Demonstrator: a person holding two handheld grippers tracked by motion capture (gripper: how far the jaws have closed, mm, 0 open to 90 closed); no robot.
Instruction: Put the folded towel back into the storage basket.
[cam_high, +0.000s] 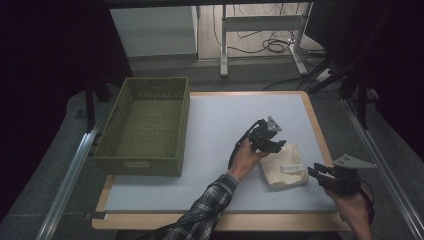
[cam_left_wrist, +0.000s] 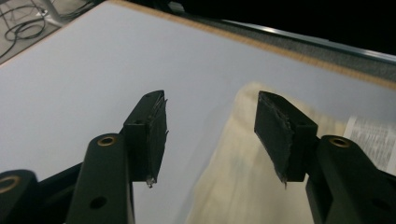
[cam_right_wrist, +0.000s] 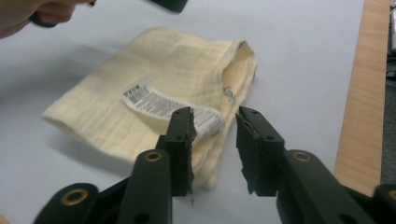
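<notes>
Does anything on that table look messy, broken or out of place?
Nothing looks broken or spilled. The folded cream cloth lies on the table with its printed label flopped across the top. The green basket sits apart from it, nothing inside. The gripper pads have frayed edges.

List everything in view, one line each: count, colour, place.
Folded cloth: one, cream, on the mat's right side, printed white label on top.
Basket: one, olive green, mat's left side.
Mat: one, pale grey, covering the table.
Table: one, wood-edged.
Cables: dark, on the floor beyond.
Left hand-held gripper: one, black, jaws open at the cloth's near-left edge.
Right hand-held gripper: one, black, jaws open at the cloth's right edge.
Sleeve: one, plaid.
</notes>
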